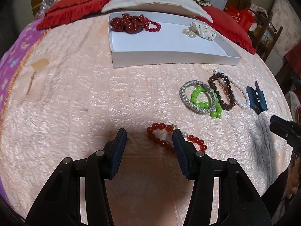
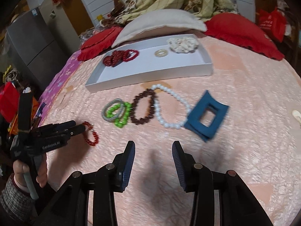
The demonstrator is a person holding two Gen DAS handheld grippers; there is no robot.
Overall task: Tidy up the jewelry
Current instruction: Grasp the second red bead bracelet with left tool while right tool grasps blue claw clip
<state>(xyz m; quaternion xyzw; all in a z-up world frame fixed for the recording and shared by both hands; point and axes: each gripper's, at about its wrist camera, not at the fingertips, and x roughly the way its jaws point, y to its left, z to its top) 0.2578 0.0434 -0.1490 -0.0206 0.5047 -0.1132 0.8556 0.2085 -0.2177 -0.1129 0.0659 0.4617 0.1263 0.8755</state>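
My left gripper [image 1: 149,132] is open just above the pink bedspread. A red bead bracelet [image 1: 161,134] lies between and under its right finger; it also shows in the right wrist view [image 2: 91,134] beside the left gripper [image 2: 75,128]. My right gripper [image 2: 153,145] is open and empty over the spread. Ahead lie a grey woven bangle [image 1: 197,97], a green bead bracelet [image 1: 207,101], a brown bead bracelet [image 1: 223,92], a white pearl bracelet [image 1: 239,92] and a blue hair claw [image 2: 207,114]. A white tray [image 1: 169,55] holds a red scrunchie, red bracelet, pearl ring and white scrunchie.
A cream pillow [image 1: 156,1] and red cushions [image 1: 75,7] lie behind the tray. A purple blanket edge [image 1: 11,56] runs along the left. A fridge [image 2: 32,43] and clutter stand beyond the bed's left side.
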